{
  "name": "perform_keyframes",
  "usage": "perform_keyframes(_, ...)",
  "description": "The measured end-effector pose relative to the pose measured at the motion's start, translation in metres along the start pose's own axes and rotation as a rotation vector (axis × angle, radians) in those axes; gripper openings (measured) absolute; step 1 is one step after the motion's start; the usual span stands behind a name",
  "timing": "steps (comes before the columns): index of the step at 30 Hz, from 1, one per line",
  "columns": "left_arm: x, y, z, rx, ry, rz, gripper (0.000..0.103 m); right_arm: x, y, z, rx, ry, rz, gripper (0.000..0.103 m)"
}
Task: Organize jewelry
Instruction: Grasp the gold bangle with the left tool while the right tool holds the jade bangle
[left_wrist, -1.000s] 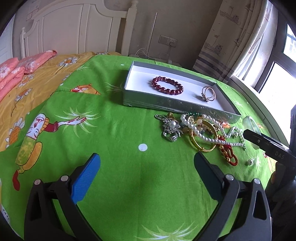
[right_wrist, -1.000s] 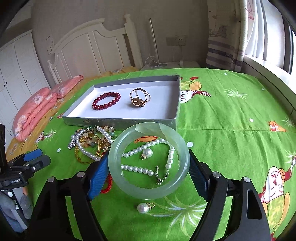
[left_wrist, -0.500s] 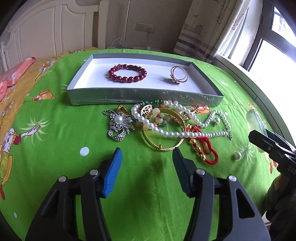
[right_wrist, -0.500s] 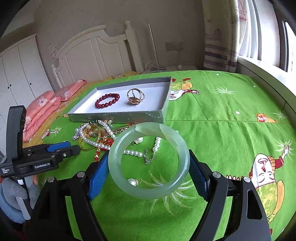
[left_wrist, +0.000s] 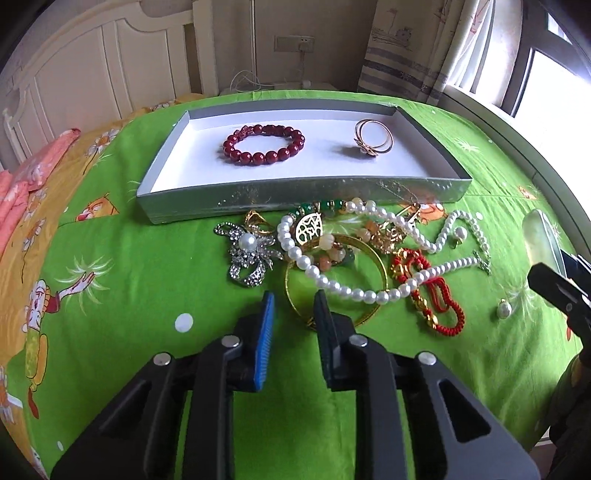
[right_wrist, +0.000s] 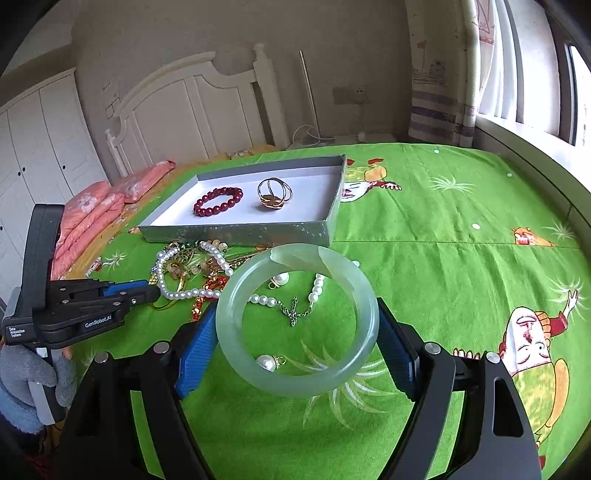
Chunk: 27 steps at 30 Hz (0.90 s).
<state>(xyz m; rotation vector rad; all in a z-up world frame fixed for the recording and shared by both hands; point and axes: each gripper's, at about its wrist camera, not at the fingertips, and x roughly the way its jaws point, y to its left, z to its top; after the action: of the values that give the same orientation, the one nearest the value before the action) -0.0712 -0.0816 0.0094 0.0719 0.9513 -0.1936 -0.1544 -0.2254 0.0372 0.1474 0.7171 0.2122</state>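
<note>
You had the pale green jade bangle (right_wrist: 295, 325) clamped across its width in your right gripper (right_wrist: 295, 339), the blue pads spread wide and pressing on its outer rim at either side. Held that way, the ring lay roughly flat with its opening facing up toward the camera, so a round bangle has no real long axis; its far edge pointed at the shallow silver cardboard box (right_wrist: 240, 232). That grip looked chosen to carry it level over the near wall and set it down flat on the white floor inside.

The bangle hung above the green cartoon-print bedspread (right_wrist: 443, 258), on the near side of the box and right of the heap of loose jewelry (left_wrist: 351, 251). Inside the box already lay the dark red bead bracelet (left_wrist: 264, 144) and the gold double-band ring (left_wrist: 371, 142), well apart, with bare floor between them and at both ends.

Your left gripper (left_wrist: 293, 306) had narrowed to a small gap and held nothing; its tips sat at the near rim of the thin gold bangle (left_wrist: 365, 314), just in front of the box-side heap, probably lined up to pinch that rim. The white pearl strand (left_wrist: 354, 291) crossed over that bangle, so a lift risked dragging it.
</note>
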Motion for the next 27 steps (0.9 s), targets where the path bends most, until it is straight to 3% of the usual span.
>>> perform_keyframes(6, -0.027, 0.028, -0.036, -0.001, 0.013, -0.005, 0.019, 0.001, 0.002, 0.0, -0.008, 0.004, -0.001, 0.077)
perform_keyframes(11, -0.032, 0.042, -0.041, -0.011, -0.003, -0.017, 0.02, 0.002, 0.006, -0.001, -0.023, 0.007, -0.011, 0.077)
perform_keyframes(16, -0.031, 0.029, -0.042, 0.049, -0.026, 0.024, 0.009, 0.002, 0.007, -0.001, -0.025, 0.006, -0.013, 0.077)
perform_keyframes(27, -0.084, 0.03, -0.019, 0.064, -0.192, 0.039, 0.002, -0.004, 0.009, -0.003, -0.042, -0.023, 0.0, 0.077)
